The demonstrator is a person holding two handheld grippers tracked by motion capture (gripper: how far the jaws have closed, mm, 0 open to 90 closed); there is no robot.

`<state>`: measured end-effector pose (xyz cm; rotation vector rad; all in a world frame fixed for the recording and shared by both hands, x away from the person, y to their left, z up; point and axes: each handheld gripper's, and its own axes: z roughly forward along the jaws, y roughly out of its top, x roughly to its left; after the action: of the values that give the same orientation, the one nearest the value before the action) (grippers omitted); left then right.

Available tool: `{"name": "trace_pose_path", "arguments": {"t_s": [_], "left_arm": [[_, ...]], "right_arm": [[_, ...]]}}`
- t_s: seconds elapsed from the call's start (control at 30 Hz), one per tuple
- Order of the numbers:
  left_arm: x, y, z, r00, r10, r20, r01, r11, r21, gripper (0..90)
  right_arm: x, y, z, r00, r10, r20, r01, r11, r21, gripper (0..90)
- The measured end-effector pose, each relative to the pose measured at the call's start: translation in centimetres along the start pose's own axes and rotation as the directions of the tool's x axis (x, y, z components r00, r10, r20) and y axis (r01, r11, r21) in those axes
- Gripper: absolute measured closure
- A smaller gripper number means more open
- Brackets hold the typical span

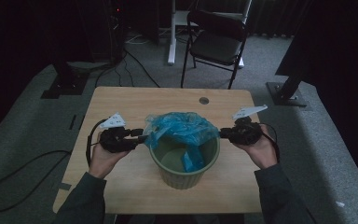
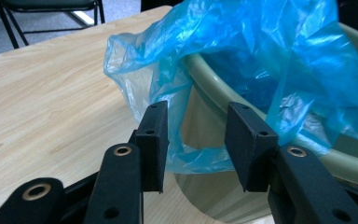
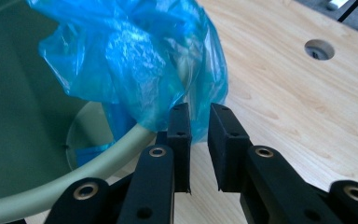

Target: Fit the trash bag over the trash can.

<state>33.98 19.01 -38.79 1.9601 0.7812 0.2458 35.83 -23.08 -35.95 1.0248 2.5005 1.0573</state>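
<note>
Lining the pale green ribbed plastic bin (image 1: 184, 173) with the thin, crinkled blue plastic bag (image 1: 179, 125) looks to me about half done. The bin stands upright near the middle of the light wooden table (image 1: 121, 100). The bag is bunched over the far part of the rim, and a strip of it hangs down inside toward the bottom. On the near side the rim is bare and the inside wall shows uncovered. So the bag is in the bin, but I judge that its mouth has yet to be spread and folded down all round the rim.

My left gripper (image 1: 139, 135) sits at the bin's left side, hard against the bag. In the left gripper view its jaws stand well apart, released, with a loose fold of the bag (image 2: 186, 140) hanging over the rim (image 2: 214, 84) in the gap between them. The film is not pinched; I cannot tell whether it brushes either pad.

My right gripper (image 1: 223, 134) sits at the bin's right side. In the right gripper view its jaws are narrowed to a small gap but not clenched. The bag's lower edge (image 3: 198, 112) droops over the rim (image 3: 116, 144) just beyond the tips, perhaps dipping between them. I cannot see it gripped.
</note>
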Motion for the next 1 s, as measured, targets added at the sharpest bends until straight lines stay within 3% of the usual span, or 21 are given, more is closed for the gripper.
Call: {"name": "trace_pose_path", "arguments": {"t_s": [0.43,0.67,0.83,1.0], "left_arm": [[-0.2,0.0,-1.4,0.9990,-0.001,0.045,0.004,0.9982,-0.059,59.2],[-0.5,0.1,-1.9,0.9979,0.011,0.063,-0.006,0.9975,-0.071,56.5],[-0.6,0.0,-2.0,0.9962,0.021,0.084,-0.014,0.9968,-0.078,53.2],[-0.8,0.0,-1.8,0.9945,0.026,0.101,-0.019,0.9974,-0.070,52.1]], "right_arm": [[-0.3,0.1,-1.7,0.9998,0.020,0.004,-0.020,0.998,-0.061,81.1],[-0.2,0.3,-2.0,0.9995,0.019,-0.025,-0.021,0.996,-0.086,79.4],[-0.1,0.4,-1.9,0.9968,0.020,-0.078,-0.029,0.993,-0.113,74.2],[0.3,0.8,-1.5,0.9953,0.002,-0.097,-0.013,0.994,-0.111,71.9]]}}
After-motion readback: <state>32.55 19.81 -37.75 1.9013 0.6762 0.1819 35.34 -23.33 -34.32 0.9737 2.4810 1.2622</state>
